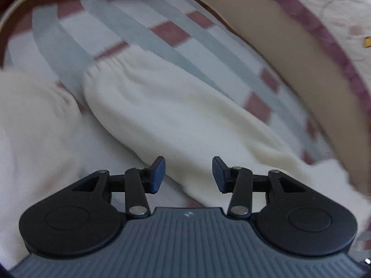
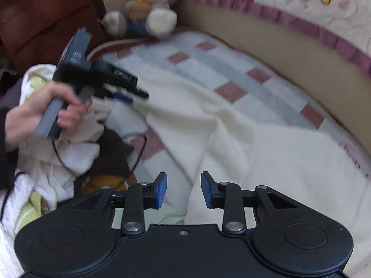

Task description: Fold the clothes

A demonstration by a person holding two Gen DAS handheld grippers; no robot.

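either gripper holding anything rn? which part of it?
Nothing held. Left gripper is open above the cream garment's sleeve; right gripper is open above the cream garment.

You're working on a bed spread with a white, grey-striped blanket with dusty-pink squares (image 2: 208,69). At one o'clock curves a beige padded bumper with purple frill (image 2: 266,37). At eleven o'clock sits a grey plush rabbit (image 2: 150,4); at ten o'clock, possibly dark wooden furniture (image 2: 41,16).
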